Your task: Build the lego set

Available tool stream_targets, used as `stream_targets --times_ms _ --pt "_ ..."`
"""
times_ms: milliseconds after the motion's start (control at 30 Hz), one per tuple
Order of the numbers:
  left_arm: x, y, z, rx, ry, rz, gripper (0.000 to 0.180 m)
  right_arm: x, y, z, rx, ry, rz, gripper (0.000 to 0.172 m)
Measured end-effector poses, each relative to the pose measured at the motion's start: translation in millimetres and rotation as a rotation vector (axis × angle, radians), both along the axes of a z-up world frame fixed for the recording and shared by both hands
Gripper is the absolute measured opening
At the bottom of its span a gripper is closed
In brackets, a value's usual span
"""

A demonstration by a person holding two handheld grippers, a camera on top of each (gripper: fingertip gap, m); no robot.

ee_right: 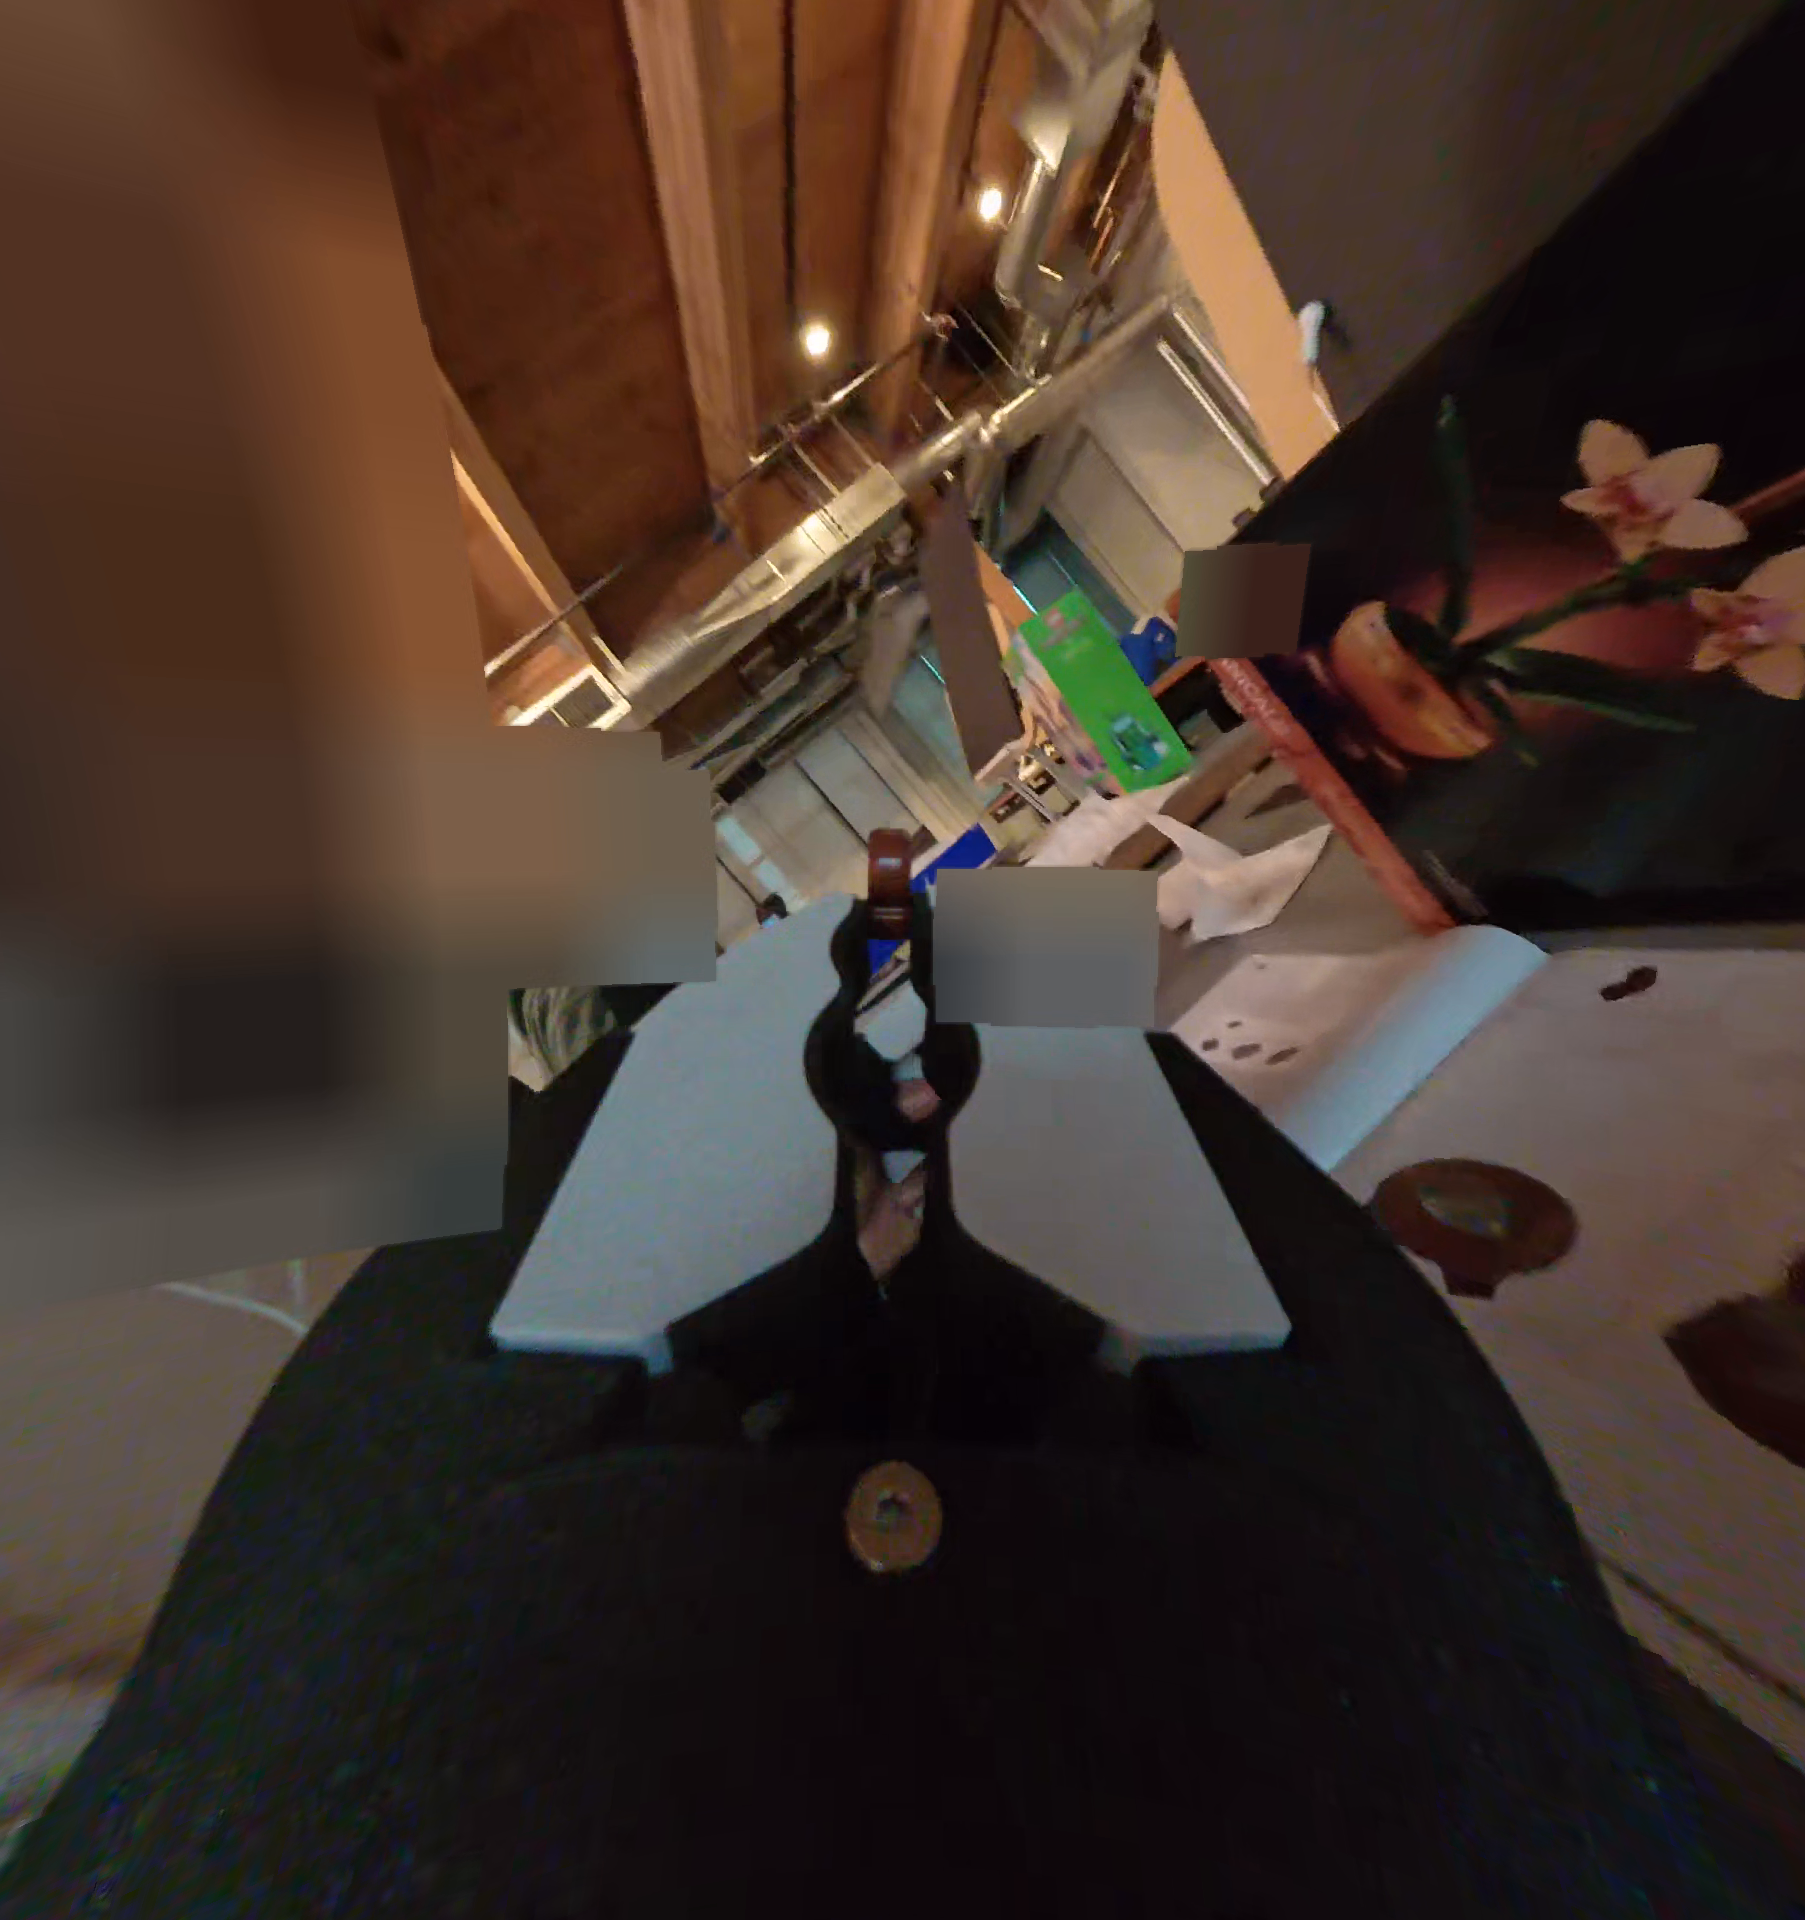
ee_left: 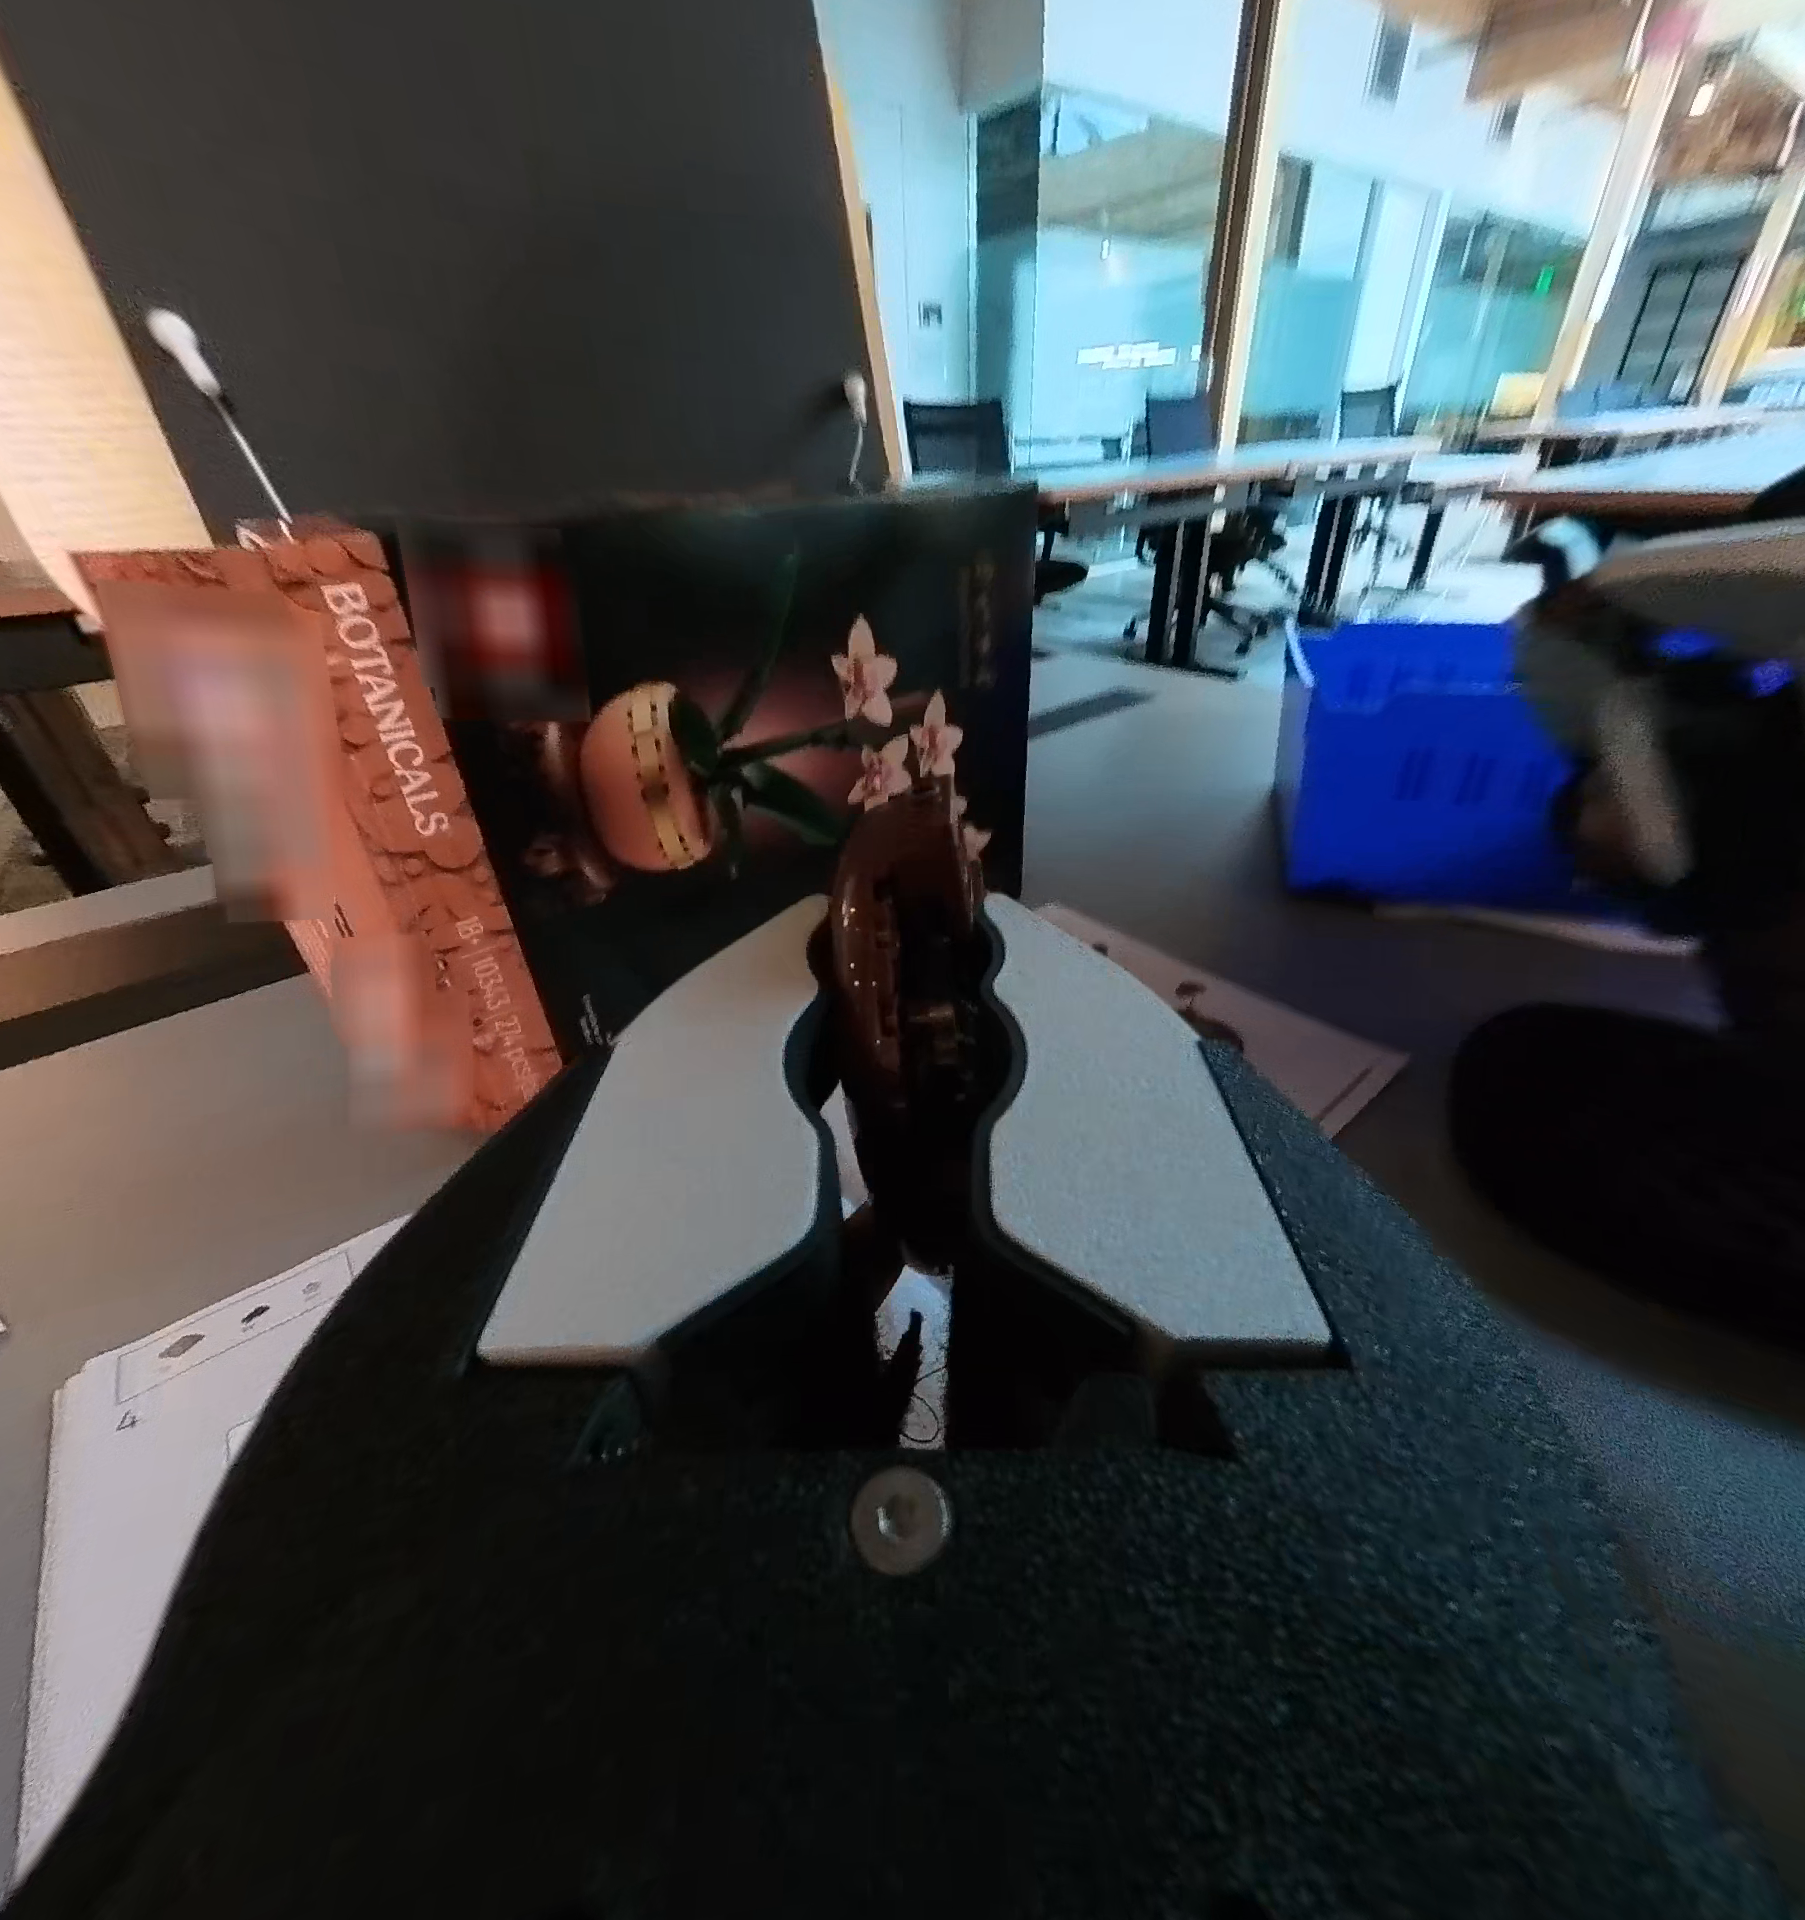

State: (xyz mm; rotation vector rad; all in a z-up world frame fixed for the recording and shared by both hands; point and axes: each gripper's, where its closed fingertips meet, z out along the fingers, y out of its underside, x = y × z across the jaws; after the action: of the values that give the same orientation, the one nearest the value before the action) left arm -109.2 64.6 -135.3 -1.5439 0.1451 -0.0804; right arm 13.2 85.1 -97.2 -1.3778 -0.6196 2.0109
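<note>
The left claw (ee_left: pixel 903 935) grips a dark brown brick assembly (ee_left: pixel 903 956), rounded and glossy, standing upright between the fingers (ee_left: pixel 711 1049). Its long axis runs along the fingers, and its top pokes out past the tips. Both pads appear to press its sides, though the picture is soft there, so the contact on the far side is a best reading. The claw is held at a moderate width by the assembly.

The right claw (ee_right: pixel 890 914) is nearly closed on a small brown piece (ee_right: pixel 889 868), pinched at the very tips and sticking up beyond them. This claw points upward, towards the ceiling, away from the surface (ee_right: pixel 1397 997).

In the left wrist view the other gripper shows as a blurred dark shape at the right edge, so the small piece lies to the right of the assembly, well apart from it. The pictures do not show how the two pieces are oriented towards each other.

Behind the left claw stands a dark box (ee_left: pixel 752 707) with printed orchids, upright on the surface. An open booklet (ee_left: pixel 139 1455) lies below the left claw. In the right view, loose brown parts (ee_right: pixel 1469 1226) lie on a paper sheet (ee_right: pixel 1656 1091) to the right, near the box.
</note>
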Motion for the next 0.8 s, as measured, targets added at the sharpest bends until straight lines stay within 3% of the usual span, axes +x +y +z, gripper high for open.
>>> stream_targets --times_ms 67,200,367,600,800 --pt "-0.9 -2.6 4.5 0.022 -0.023 -0.003 0.022 -21.4 -5.6 -9.4 0.106 -0.096 -0.040 0.005" --pt "-2.1 -4.8 6.8 0.034 -0.057 -0.010 0.021 -60.9 -15.3 -19.1 0.484 -0.323 -0.217 0.005" --pt "2.9 -4.3 5.6 0.033 -0.027 -0.019 0.021 -90.6 -35.8 -10.9 0.724 -0.382 -0.261 0.005" --pt "2.7 -2.2 2.2 0.027 0.354 0.144 0.021 -101.6 -45.3 -12.9 0.750 -0.423 -0.259 0.005" --pt "3.2 1.1 -2.4 -0.010 0.390 0.160 0.021 -100.5 -41.2 -23.3 0.757 -0.456 -0.262 0.005"
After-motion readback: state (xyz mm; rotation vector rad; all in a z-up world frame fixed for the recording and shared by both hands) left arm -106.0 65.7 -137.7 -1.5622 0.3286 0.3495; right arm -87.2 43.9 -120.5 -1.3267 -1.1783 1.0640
